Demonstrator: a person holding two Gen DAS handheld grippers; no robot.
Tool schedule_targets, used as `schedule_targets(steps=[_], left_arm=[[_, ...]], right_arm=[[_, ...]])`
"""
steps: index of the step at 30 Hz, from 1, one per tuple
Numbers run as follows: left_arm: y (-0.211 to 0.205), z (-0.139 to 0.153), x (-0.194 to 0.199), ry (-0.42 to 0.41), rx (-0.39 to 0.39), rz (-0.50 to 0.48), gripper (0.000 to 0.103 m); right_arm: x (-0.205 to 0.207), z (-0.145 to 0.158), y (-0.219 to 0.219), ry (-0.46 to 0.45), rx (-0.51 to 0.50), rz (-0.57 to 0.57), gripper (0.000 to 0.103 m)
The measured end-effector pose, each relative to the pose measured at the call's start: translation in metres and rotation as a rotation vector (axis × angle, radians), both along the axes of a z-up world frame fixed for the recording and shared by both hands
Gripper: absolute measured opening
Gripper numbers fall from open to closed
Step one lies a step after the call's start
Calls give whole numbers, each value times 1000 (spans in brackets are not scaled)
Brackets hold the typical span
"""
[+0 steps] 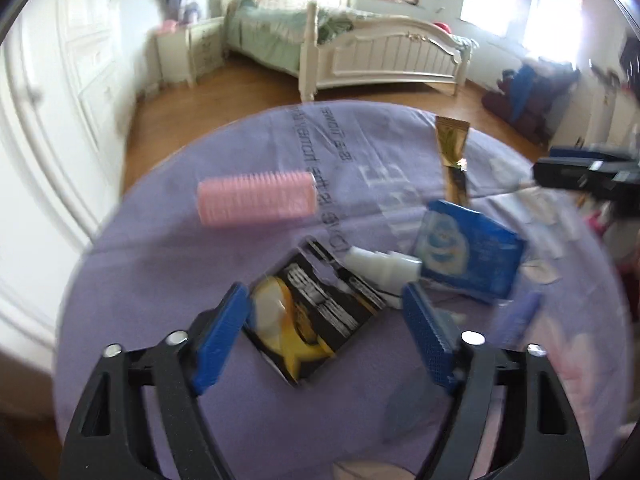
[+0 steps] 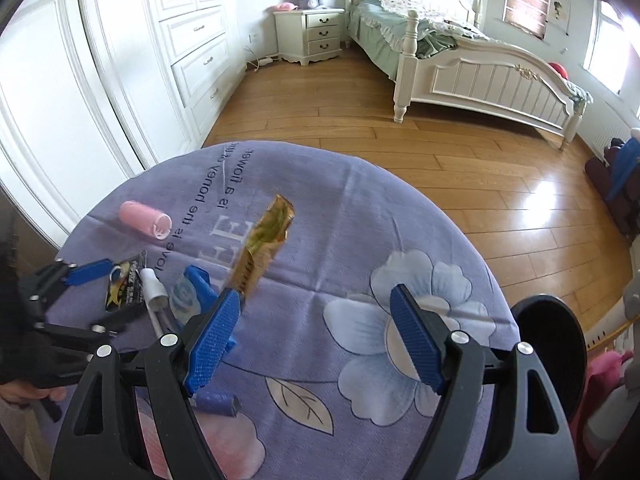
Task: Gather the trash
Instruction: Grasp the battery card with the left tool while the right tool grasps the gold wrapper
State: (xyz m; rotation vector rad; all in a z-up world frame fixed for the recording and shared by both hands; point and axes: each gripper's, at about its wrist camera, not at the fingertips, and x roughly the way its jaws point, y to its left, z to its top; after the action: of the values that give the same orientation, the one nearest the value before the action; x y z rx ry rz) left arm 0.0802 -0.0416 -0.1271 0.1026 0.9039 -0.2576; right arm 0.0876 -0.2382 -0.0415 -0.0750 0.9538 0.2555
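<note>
On the round table's purple cloth [image 1: 160, 280] lie a black and yellow wrapper [image 1: 316, 320], a blue wrapper [image 1: 472, 256], a gold wrapper [image 1: 452, 148], a white spray bottle [image 1: 384, 266] and a pink hair roller [image 1: 256, 198]. My left gripper [image 1: 326, 312] is open just above the black and yellow wrapper, its fingers on either side of it. My right gripper [image 2: 316, 312] is open and empty over the cloth's flower print. The gold wrapper [image 2: 264, 248] lies just beyond its left finger. The left gripper [image 2: 148, 276] shows at the left in the right wrist view.
A black bin [image 2: 548, 344] stands by the table's right edge. A purple tube [image 2: 216, 402] lies near the front. Beyond the table are wooden floor [image 2: 400, 152], a white bed [image 2: 480, 68], a wardrobe [image 2: 120, 60] and a nightstand [image 2: 316, 32].
</note>
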Motion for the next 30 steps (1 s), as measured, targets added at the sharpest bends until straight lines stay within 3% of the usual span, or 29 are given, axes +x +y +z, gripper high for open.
schedule_targets(steps=[4, 7, 11, 15, 16, 17, 18, 23, 25, 26, 27, 28, 30], left_arm=[[0, -7, 5, 25, 52, -101, 90], [4, -6, 9, 51, 36, -138, 90], [8, -4, 11, 43, 49, -140, 71], [13, -3, 12, 60, 39, -135, 70], [14, -3, 12, 62, 33, -135, 62], [15, 1, 8, 71, -4, -158, 24], [17, 4, 7, 93, -24, -163, 19], [24, 13, -8, 68, -28, -125, 19], [28, 14, -9, 59, -30, -100, 33], [30, 14, -8, 50, -7, -70, 68], [34, 15, -9, 20, 26, -35, 91], [35, 18, -10, -40, 69, 6, 95], [37, 19, -6, -48, 97, -4, 98]], right_arm=[[3, 1, 1, 1, 4, -4, 77], [3, 0, 5, 3, 8, -2, 77], [8, -6, 8, 21, 33, 6, 77], [10, -8, 15, 29, 51, 28, 77], [10, -7, 17, 28, 53, 35, 77], [9, -7, 19, 26, 56, 42, 77], [10, -6, 19, 25, 60, 50, 77], [17, -10, 22, 43, 94, 44, 77], [23, -14, 24, 59, 107, 32, 77], [26, -16, 25, 70, 113, 25, 77], [30, -20, 27, 83, 120, 17, 77], [31, -22, 28, 86, 120, 13, 77], [35, -27, 29, 95, 120, 2, 80]])
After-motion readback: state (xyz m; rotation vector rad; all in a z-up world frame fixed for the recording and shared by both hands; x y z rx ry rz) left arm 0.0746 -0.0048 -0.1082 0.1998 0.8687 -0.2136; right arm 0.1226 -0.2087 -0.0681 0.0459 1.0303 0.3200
